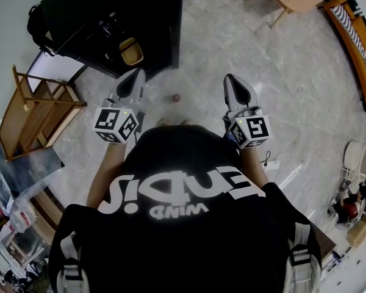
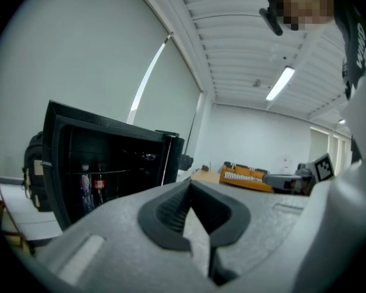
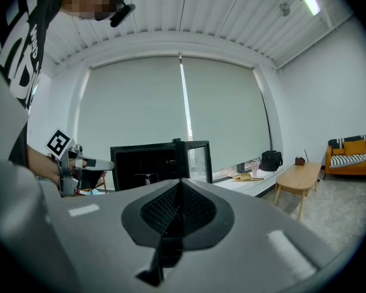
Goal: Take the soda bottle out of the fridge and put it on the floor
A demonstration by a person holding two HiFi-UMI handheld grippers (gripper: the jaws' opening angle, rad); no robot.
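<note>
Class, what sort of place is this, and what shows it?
Probably a lounge or break room: a black fridge, an orange sofa and a wooden table.

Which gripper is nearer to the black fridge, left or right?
Left. The left gripper hangs just short of the fridge; the right gripper is beside the left one, farther from the fridge.

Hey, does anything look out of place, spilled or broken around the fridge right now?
Only one thing: a small round dark red thing lies loose on the floor in front of the open black fridge. It is too small to identify. Nothing looks spilled or broken.
</note>
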